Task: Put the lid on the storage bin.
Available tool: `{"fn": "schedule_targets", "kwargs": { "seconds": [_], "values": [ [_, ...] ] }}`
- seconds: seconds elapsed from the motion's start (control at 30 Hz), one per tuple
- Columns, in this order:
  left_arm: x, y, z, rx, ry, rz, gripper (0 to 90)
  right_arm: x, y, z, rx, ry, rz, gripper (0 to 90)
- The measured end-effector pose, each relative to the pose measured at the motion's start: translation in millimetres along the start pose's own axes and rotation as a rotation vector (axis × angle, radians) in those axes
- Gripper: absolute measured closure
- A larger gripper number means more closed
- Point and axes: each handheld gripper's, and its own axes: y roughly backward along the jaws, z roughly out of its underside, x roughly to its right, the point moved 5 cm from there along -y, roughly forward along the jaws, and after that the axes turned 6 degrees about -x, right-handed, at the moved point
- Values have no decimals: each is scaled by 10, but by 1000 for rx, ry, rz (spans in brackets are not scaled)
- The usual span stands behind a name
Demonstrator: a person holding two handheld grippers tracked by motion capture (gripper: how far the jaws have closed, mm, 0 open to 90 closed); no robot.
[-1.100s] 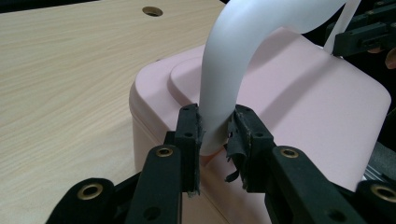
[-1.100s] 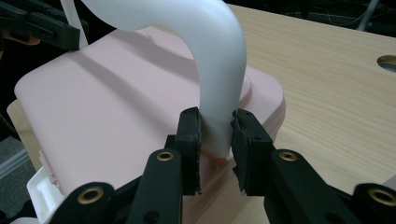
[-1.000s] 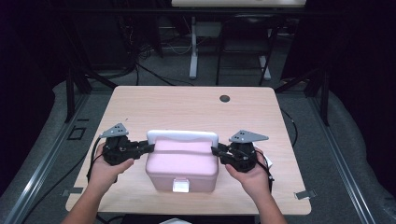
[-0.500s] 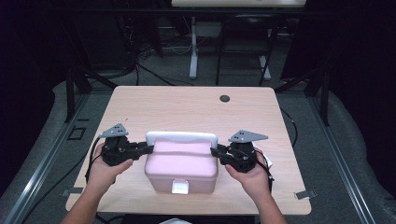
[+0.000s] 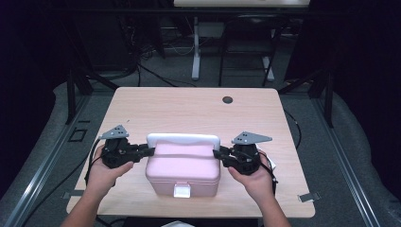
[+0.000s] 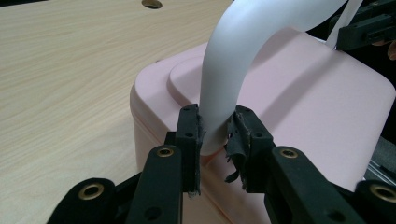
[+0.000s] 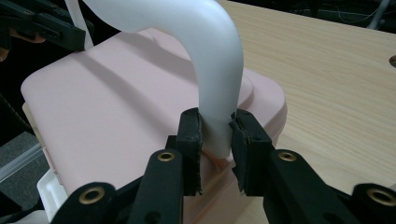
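A pink lidded box (image 5: 183, 166) stands near the table's front edge, its white latch (image 5: 182, 191) facing the person. Its white arched handle (image 5: 183, 139) stands along the box's far side. My left gripper (image 5: 150, 151) comes in level from the left, shut on the handle's left end. In the left gripper view both pads (image 6: 191, 133) squeeze the handle (image 6: 243, 56) where it meets the box (image 6: 317, 107). My right gripper (image 5: 216, 153) is shut on the handle's right end, and the right gripper view shows the handle (image 7: 210, 51) pinched above the lid (image 7: 107, 102).
The light wooden table (image 5: 189, 111) has a round dark hole (image 5: 227, 100) near its far edge. Bare tabletop stretches behind the box. Dark floor, cables and stand legs lie beyond the table.
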Motion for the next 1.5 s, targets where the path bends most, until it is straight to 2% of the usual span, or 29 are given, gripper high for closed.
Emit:
{"fn": "schedule_targets", "kwargs": {
  "seconds": [0.4, 0.9, 1.0, 1.17, 1.3, 1.5],
  "values": [
    [-1, 37, -61, 33, 21, 12, 735, 5, 39, -57, 28, -6, -4, 738],
    [-14, 64, -113, 56, 21, 16, 730, 21, 66, -124, 52, -24, -10, 738],
    [-11, 93, -119, 73, 25, 23, 705, 19, 70, -129, 51, -22, -8, 739],
    [-2, 143, -98, 72, 18, 13, 699, 17, 84, -141, 56, -23, -9, 739],
    [-3, 198, -92, 78, 17, 6, 710, 22, 94, -152, 61, -24, -12, 739],
    [20, 273, -71, 78, 5, 4, 776, 40, 102, -168, 68, -38, -23, 739]
  ]
}}
